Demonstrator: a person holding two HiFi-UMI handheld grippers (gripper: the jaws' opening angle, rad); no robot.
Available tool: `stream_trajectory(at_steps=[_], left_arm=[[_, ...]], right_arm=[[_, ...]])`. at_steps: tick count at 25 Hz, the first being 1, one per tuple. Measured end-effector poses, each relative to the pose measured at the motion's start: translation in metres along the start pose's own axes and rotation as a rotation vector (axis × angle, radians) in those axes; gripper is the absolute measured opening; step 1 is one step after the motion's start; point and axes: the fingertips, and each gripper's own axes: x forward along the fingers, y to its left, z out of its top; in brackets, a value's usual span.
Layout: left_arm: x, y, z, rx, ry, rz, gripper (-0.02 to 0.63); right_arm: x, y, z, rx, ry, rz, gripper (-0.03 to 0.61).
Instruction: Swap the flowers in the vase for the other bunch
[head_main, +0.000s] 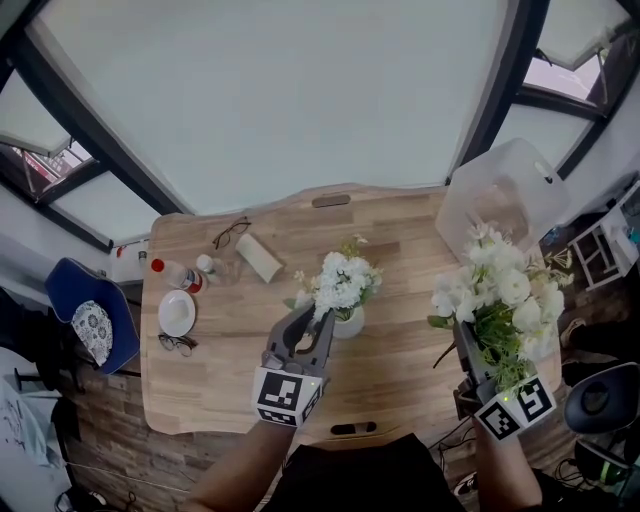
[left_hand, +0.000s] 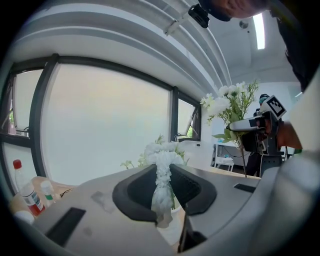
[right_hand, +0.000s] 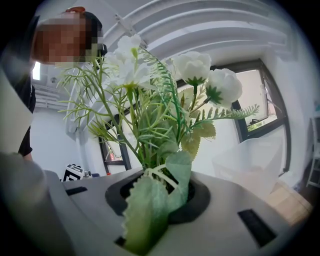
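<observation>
A small white vase (head_main: 348, 322) stands mid-table with a bunch of white flowers (head_main: 343, 280) in it. My left gripper (head_main: 312, 318) reaches in from the near side, just left of the vase. In the left gripper view its pads are shut (left_hand: 162, 187) on a white flower stalk (left_hand: 162, 170) of that bunch. To the right, above the table's right edge, my right gripper (head_main: 470, 345) is shut on the other bunch (head_main: 500, 295), which has white blooms and green leaves. Its stems and leaves (right_hand: 150, 210) are pinched between the jaws (right_hand: 157, 195).
A clear plastic bin (head_main: 505, 195) sits at the back right. On the table's left part lie glasses (head_main: 231, 233), a pale roll (head_main: 260, 257), small bottles (head_main: 178, 275), a white dish (head_main: 177, 312) and dark glasses (head_main: 177, 343). A blue chair (head_main: 90, 320) stands left of the table.
</observation>
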Motion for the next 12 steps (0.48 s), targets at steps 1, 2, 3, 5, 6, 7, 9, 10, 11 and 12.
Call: stream_trajectory(at_steps=[1,2,3,5,6,7,9,10,11,12], left_arm=[[-0.001,0.0,0.001,0.0,-0.006,0.002,0.075],[-0.001,0.0,0.003,-0.001,-0.012,0.004,0.075],[-0.002,0.0,0.004,0.0,-0.018,0.008,0.074],[-0.006,-0.001,0.008,0.007,-0.034,0.017,0.074],[-0.008,-0.002,0.011,0.013,-0.042,0.02,0.074],[-0.009,-0.004,0.014,0.017,-0.048,0.021,0.074],[-0.011,-0.005,0.018,0.021,-0.055,0.02,0.073],[-0.012,-0.005,0.02,0.023,-0.059,0.021,0.072],[-0.013,-0.005,0.022,0.025,-0.064,0.023,0.072],[-0.014,-0.004,0.025,0.028,-0.069,0.025,0.073]], right_arm=[[-0.001,0.001,0.001,-0.002,-0.002,0.001,0.1],[-0.002,0.001,0.001,-0.003,-0.004,0.002,0.1],[-0.003,0.002,0.001,-0.003,-0.006,0.003,0.1],[-0.008,0.002,0.0,0.002,-0.011,0.007,0.1],[-0.01,0.003,0.0,0.004,-0.013,0.008,0.1],[-0.012,0.005,0.002,0.0,-0.014,0.008,0.1],[-0.015,0.008,0.008,-0.013,-0.018,0.006,0.1],[-0.016,0.009,0.01,-0.017,-0.023,0.007,0.1],[-0.018,0.01,0.011,-0.02,-0.026,0.01,0.1],[-0.018,0.012,0.012,-0.022,-0.027,0.014,0.1]])
